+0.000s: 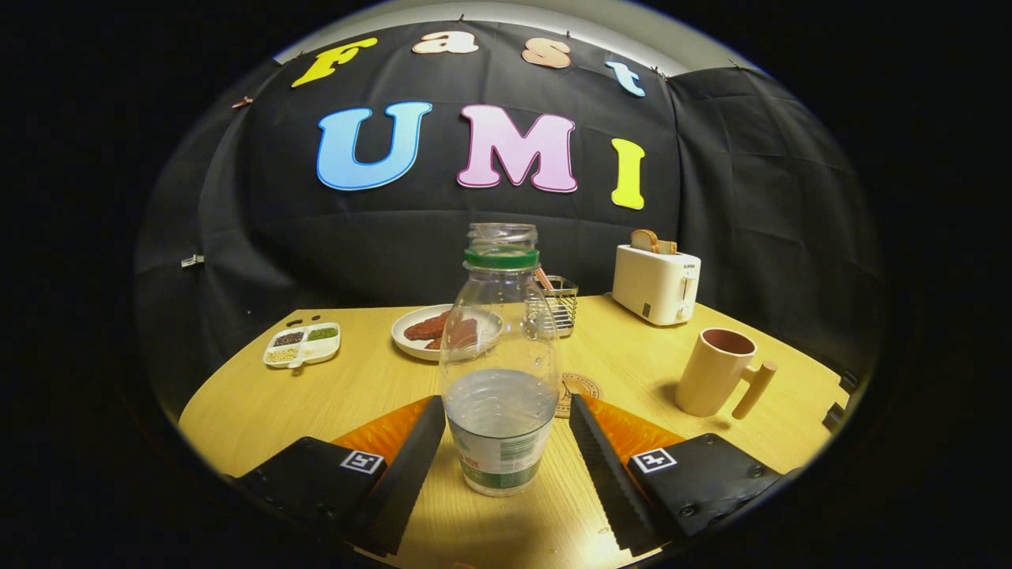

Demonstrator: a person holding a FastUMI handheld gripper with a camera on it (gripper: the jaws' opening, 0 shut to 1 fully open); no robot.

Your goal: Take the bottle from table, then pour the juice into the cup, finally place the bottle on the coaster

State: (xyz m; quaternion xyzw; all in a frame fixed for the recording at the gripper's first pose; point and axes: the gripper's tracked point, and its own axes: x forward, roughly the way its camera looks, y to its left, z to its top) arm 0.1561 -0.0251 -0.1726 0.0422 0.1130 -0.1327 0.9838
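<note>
One bottle [500, 371] stands upright on the bench [277, 411], neck up, seemingly uncapped, between the released hand-held gripper [506, 442] fingers.

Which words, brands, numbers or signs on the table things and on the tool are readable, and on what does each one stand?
No text reads clearly.
bottle, its label: green and red print, too blurred.
toaster: small brand mark, too small.
coaster: round emblem, too small.
Open tool, bottle between its fingers: square black-and-white markers, no words.
</note>
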